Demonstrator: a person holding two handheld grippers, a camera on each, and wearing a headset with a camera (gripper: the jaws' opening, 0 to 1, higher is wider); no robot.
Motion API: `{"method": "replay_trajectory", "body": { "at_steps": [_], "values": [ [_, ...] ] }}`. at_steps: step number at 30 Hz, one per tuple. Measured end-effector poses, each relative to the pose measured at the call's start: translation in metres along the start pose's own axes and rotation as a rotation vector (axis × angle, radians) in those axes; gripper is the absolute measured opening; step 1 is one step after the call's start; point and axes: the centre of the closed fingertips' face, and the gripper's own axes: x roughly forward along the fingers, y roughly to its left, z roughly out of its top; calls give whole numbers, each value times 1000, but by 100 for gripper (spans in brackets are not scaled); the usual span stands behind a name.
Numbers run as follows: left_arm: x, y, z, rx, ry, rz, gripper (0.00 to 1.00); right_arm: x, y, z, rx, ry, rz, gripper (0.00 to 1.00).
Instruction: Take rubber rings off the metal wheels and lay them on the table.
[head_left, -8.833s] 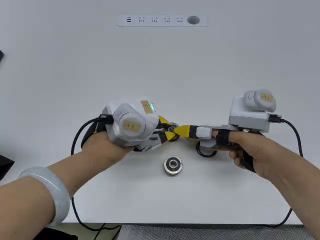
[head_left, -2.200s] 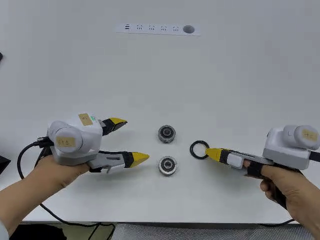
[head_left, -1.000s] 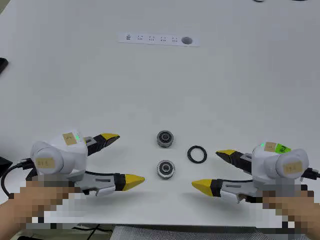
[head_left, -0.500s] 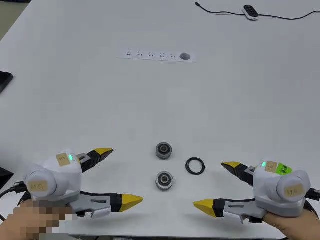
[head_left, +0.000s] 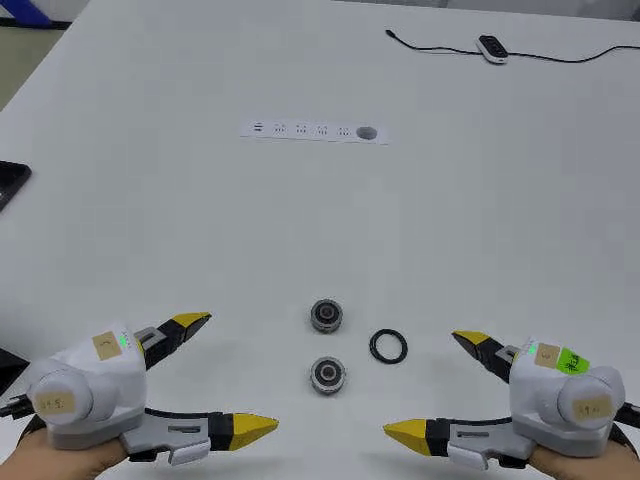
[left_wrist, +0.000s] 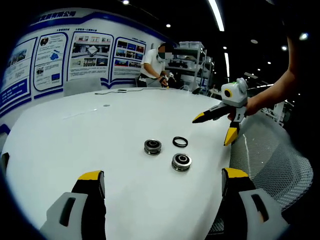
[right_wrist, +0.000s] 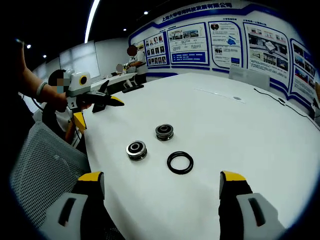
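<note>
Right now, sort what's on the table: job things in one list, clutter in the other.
Job: far wheel, near wheel, ring, left gripper, right gripper.
Lying about: power strip, cabled remote, dark device at the left edge.

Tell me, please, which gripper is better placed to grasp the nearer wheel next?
Probably the left gripper: it is open, with bare table between it and the nearer wheel. The right gripper, also open, has the loose ring lying on its side.
</note>
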Motion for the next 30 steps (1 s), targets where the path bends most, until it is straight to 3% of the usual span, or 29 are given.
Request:
{"method": "replay_trajectory", "body": {
  "at_steps": [9, 30],
  "values": [
    [-2, -5, -1, -13, 7, 8, 100, -6, -3, -1, -1, -13, -21, 99],
    [-10, 5, -11, -23, 31, 32, 100, -8, -5, 0, 7, -12, -33, 99]
  ]
}}
